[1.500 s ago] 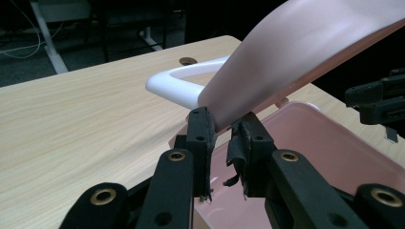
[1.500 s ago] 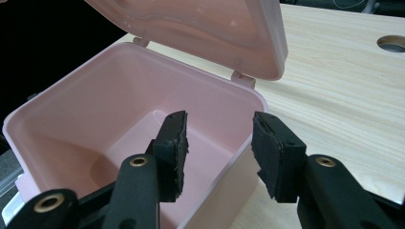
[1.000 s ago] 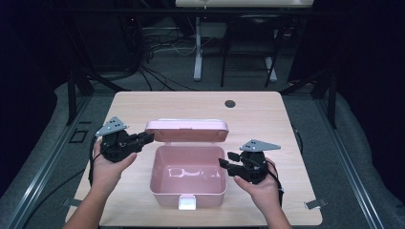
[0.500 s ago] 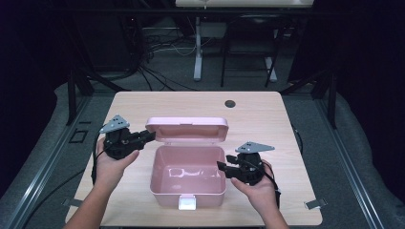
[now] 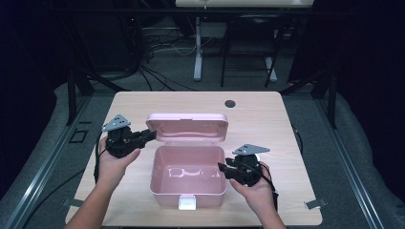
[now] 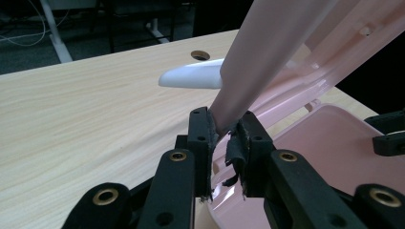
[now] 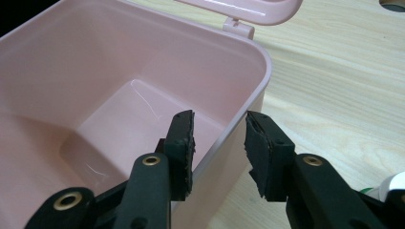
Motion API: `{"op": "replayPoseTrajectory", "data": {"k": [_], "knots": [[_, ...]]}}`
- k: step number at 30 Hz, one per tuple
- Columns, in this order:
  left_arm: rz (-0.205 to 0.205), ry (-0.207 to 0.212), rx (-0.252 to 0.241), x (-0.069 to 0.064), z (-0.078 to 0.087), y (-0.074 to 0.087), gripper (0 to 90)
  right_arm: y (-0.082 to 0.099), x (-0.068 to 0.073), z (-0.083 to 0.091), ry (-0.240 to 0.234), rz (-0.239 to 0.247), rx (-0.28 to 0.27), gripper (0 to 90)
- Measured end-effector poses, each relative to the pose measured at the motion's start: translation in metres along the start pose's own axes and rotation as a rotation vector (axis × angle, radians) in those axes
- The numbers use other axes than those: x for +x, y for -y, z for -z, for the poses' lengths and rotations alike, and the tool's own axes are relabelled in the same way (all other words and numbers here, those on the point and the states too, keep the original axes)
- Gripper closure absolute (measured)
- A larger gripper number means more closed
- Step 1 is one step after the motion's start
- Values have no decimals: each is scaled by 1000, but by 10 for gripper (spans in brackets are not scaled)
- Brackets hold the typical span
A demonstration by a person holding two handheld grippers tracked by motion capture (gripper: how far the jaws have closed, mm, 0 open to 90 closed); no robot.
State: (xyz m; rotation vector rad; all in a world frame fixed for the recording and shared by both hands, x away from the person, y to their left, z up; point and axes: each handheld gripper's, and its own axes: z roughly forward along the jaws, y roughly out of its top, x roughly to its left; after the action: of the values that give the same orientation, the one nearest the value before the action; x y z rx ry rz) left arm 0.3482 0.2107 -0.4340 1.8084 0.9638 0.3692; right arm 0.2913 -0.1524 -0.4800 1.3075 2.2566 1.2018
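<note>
At centre of the high view: a pink box (image 5: 187, 176) is sitting on the counter (image 5: 267, 114) with its lid (image 5: 187, 128) standing open behind it, tilted back toward the top of the frame.
Box inside: it is showing bare pink walls and floor in the right gripper view, with nothing lying in it that I can see.
Left gripper (image 5: 143, 137): it is sitting at the left of the high view, reaching to the lid's left corner; in the left gripper view its jaws are clamped on the lid's edge (image 6: 248, 71), the pads pressing it from both sides.
Right gripper (image 5: 224, 168): it is sitting at the lower right of the high view, against the box's right wall; in the right gripper view its jaws are straddling the rim (image 7: 229, 129), one inside and one outside, and they have just been closing, but a gap is showing on each side, so they are not gripping yet.
Latch: a white clasp (image 5: 187, 204) is hanging at the front of the box, undone.
Done so far: judging by how things lie, the box is unlatched and the lid is swung up.
Left to do: the right jaws are likely finishing their hold on the rim to steady the box; whether the lid is going further back or coming down shut, I cannot tell.
Elsewhere: a dark round hole (image 5: 230, 103) is showing in the counter near the upper edge.
</note>
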Motion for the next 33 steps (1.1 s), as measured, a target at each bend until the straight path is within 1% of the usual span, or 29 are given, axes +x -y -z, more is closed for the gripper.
{"op": "replayPoseTrajectory", "data": {"k": [4,10,13,19,20,24,33], "knots": [[11,5,1,2,-2,1,783,0,0,0,-2,-1,-1,635],[20,-4,-2,4,-7,2,785,0,-1,0,-7,-4,-1,635],[31,-10,-7,4,-9,2,788,1,-2,0,-11,-10,-4,635],[45,-33,-22,4,-12,3,804,1,-2,0,-15,-11,-8,635],[45,-38,-17,4,-12,2,806,1,-2,0,-14,-11,-10,634],[55,-53,-34,3,-14,2,812,1,-2,0,-17,-17,-9,634],[57,-75,-51,3,-17,2,823,1,-3,0,-18,-16,-9,633]]}}
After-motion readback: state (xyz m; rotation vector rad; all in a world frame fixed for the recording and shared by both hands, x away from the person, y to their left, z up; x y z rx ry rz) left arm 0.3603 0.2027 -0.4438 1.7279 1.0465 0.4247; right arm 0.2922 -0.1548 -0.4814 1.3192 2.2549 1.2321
